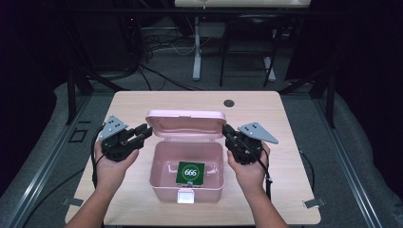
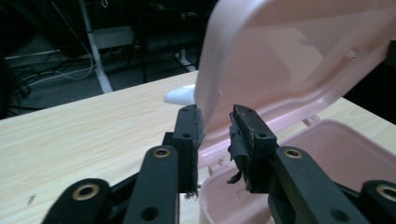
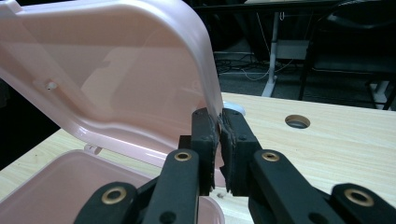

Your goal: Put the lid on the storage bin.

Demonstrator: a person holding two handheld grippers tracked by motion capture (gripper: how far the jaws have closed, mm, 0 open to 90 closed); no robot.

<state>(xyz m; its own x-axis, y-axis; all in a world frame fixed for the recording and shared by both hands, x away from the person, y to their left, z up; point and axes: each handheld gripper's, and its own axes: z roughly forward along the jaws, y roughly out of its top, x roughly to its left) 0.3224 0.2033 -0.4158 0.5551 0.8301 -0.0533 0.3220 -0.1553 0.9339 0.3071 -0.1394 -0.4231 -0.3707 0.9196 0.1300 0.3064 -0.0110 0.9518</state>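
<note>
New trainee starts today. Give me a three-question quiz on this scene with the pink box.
1. True or false: the lid of the pink box stands open.
2. Which gripper is clamped on the lid's edge?
3. What lies inside the box? A) a green card B) a spoon C) a red ball

Key:
1. True.
2. The right gripper; the left gripper straddles the edge with a gap.
3. A, the green card.

Light wood table (image 1: 142, 102) w/ round cable hole (image 1: 229, 103); desk legs (image 1: 196, 52), cables (image 1: 157, 47) behind.
</note>
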